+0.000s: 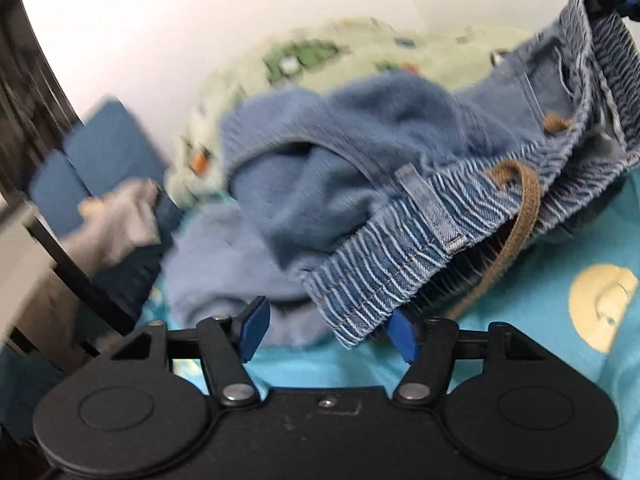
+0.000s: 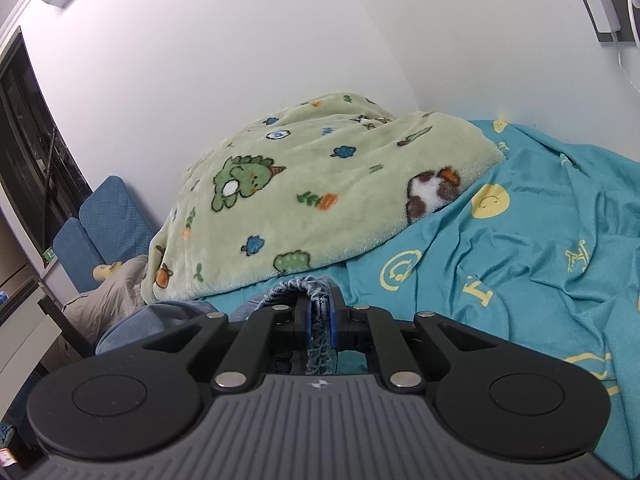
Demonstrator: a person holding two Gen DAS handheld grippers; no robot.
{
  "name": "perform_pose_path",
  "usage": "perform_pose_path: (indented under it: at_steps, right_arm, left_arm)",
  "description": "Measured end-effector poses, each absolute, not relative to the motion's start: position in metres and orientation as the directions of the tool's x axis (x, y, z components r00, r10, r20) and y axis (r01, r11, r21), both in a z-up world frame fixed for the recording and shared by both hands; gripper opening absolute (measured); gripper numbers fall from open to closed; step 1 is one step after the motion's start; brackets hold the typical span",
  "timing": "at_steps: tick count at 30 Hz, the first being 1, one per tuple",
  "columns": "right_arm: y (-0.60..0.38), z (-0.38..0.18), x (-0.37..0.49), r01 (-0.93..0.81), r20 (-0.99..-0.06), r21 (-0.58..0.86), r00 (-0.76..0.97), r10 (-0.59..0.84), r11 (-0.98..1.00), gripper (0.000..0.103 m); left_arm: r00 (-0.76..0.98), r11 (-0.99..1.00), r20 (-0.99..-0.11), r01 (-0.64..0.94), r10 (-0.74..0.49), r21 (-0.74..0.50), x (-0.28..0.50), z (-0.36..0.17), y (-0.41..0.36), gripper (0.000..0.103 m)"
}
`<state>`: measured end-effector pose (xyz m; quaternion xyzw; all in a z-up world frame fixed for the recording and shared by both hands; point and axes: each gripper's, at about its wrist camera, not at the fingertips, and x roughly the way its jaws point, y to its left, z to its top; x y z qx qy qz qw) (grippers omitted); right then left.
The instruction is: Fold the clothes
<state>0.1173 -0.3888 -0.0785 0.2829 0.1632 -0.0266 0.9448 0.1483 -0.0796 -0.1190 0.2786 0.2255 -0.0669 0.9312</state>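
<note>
1. The denim shorts [image 1: 420,184] are half in the air over the bed — one end of the elastic waistband is hoisted up at the top right of the left wrist view, and the rest sags down toward the turquoise bedsheet [image 1: 520,320] with the yellow smiley prints.
2. The right gripper [image 2: 319,322] has its jaws pressed together on a bunch of that gathered waistband; you can see the ribbed denim squeezed between the two blue pads in its own camera.
3. The left gripper [image 1: 328,330] has its jaws spread, with the lower corner of the waistband hanging right in the gap. It looks close to the right-hand blue pad, but neither pad is pressing on it.
4. A tan drawstring [image 1: 516,216] dangles out of the waistband, looping down toward the sheet.
5. Behind the shorts there's a heaped light green fleece blanket [image 2: 304,196] with cartoon dinosaurs and carrots, lying on the same sheet.
6. Off to the left sits a blue quilted cushion [image 2: 108,220] — plus some crumpled grey cloth [image 2: 108,300] next to it.
7. The left view is pretty motion-blurred, so the finer details there are hard to make out.
</note>
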Motion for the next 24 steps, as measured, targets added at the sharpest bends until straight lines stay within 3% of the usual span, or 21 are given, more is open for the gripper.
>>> perform_pose_path:
  at_steps: [5,9,12,15,20,24]
  right_arm:
    - [-0.392,-0.081,0.119,0.148,-0.323,0.539,0.946,0.041,0.829,0.007]
    - [-0.39,-0.085,0.121,0.156,-0.337,0.53,0.941,0.038,0.834,0.007]
    - [-0.387,-0.086,0.12,0.159,-0.343,0.515,0.939,0.032,0.842,0.007]
    - [-0.387,-0.09,0.12,0.176,-0.357,0.494,0.934,0.014,0.852,0.007]
    - [-0.384,-0.102,0.128,0.212,-0.405,0.441,0.914,-0.017,0.872,0.007]
    - [-0.386,-0.092,0.133,0.187,-0.384,0.433,0.923,-0.007,0.882,0.007]
  left_arm:
    - [0.942,0.896,-0.335,0.156,-0.009,0.416,0.148,-0.1,-0.073,0.057]
    - [0.917,0.887,-0.399,0.169,0.019,0.43,0.167,-0.118,-0.083,0.044]
    - [0.917,0.859,-0.398,0.18,0.03,0.479,0.17,-0.13,-0.091,0.036]
    - [0.919,0.894,-0.395,0.183,-0.007,0.41,0.163,-0.119,-0.086,0.023]
    - [0.917,0.934,-0.394,0.188,-0.056,0.305,0.148,-0.094,-0.073,0.018]
    - [0.936,0.952,-0.331,0.201,-0.118,0.23,0.11,-0.06,-0.063,0.013]
